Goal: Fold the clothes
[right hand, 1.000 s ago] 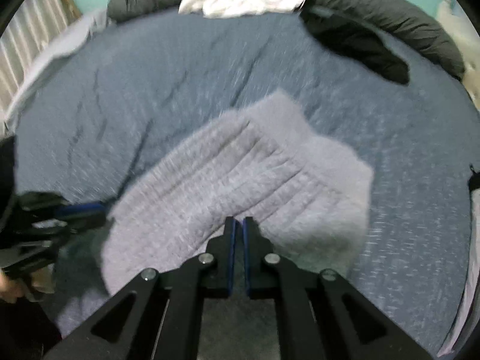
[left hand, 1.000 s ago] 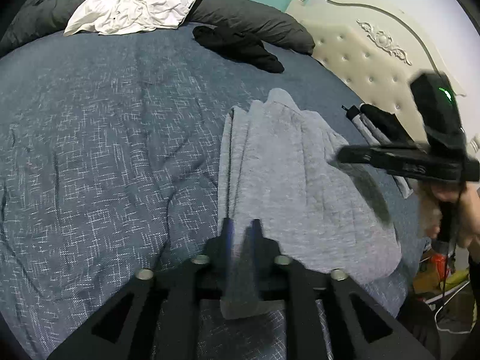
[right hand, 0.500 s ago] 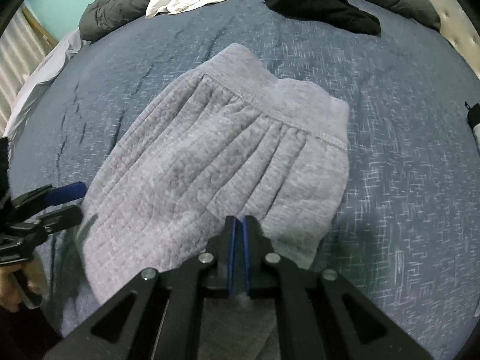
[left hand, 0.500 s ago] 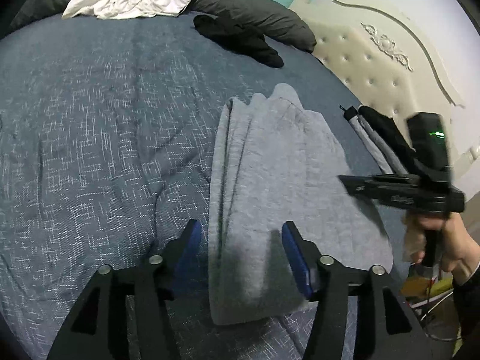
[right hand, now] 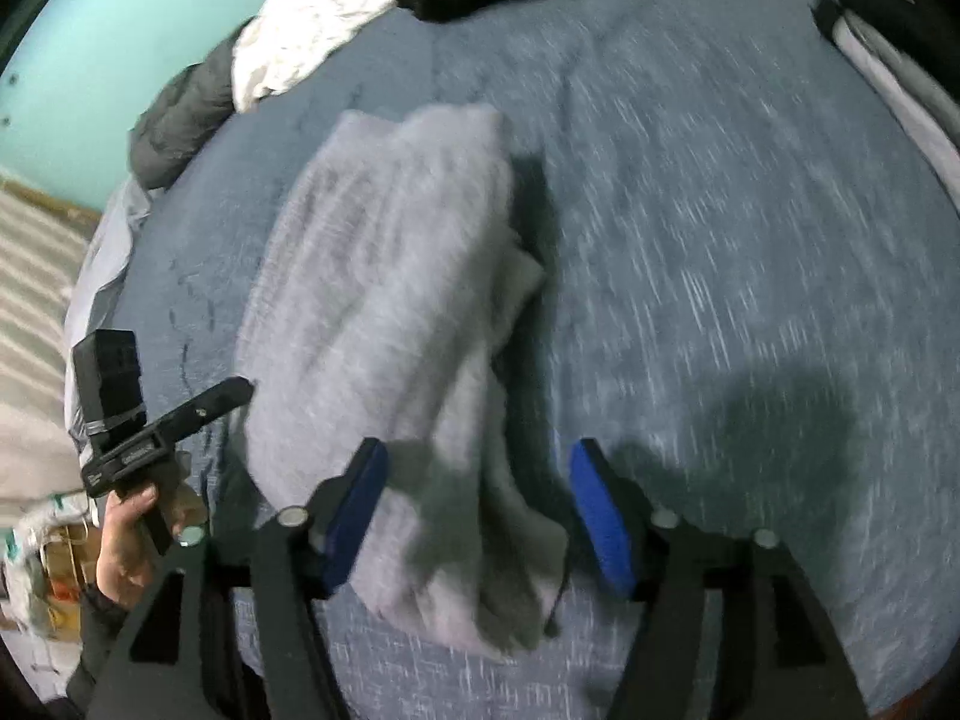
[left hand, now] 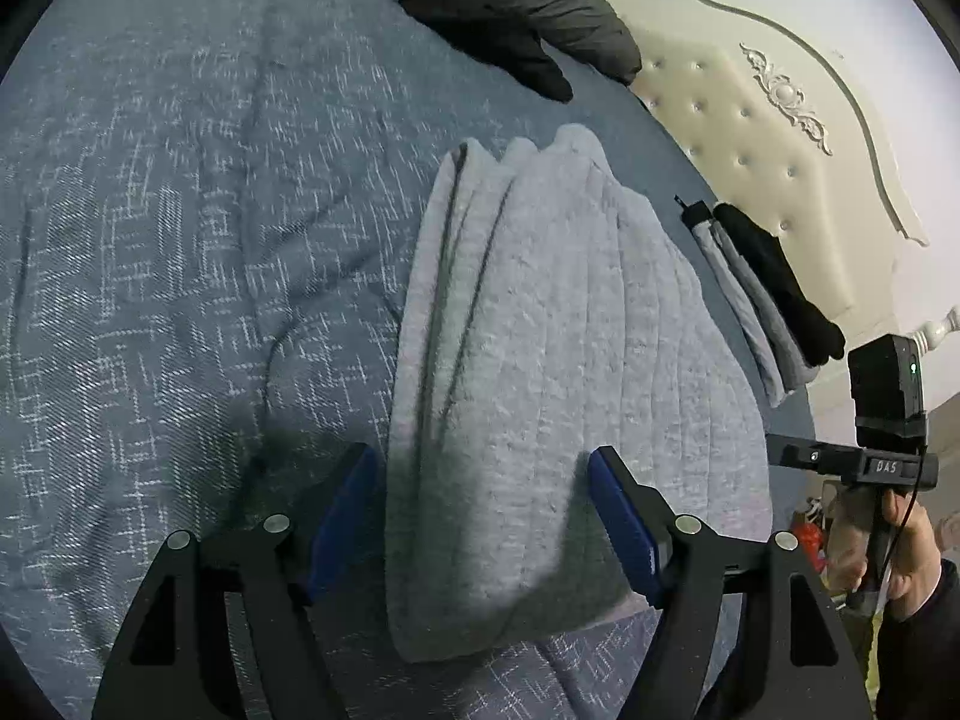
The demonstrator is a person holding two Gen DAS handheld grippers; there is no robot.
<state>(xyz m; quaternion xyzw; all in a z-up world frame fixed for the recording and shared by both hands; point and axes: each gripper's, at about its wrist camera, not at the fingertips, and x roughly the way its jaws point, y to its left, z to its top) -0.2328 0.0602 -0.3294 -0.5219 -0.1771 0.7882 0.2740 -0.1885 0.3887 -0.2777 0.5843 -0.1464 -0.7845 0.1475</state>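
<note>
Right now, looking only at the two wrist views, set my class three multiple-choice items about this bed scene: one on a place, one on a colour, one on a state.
1. Where does the folded light-grey ribbed fleece garment lie?
A. on the blue flecked bedspread
B. on the cream tufted headboard
C. on the floor

2. What colour are the pads on the left gripper fingers?
A. red
B. blue
C. white

3. In what state is the right gripper?
A. shut on the garment
B. shut on nothing
C. open

Answers: 1 A, the garment rests flat on the bedspread; 2 B, both pads show blue; 3 C, its fingers stand wide apart above the garment.
</note>
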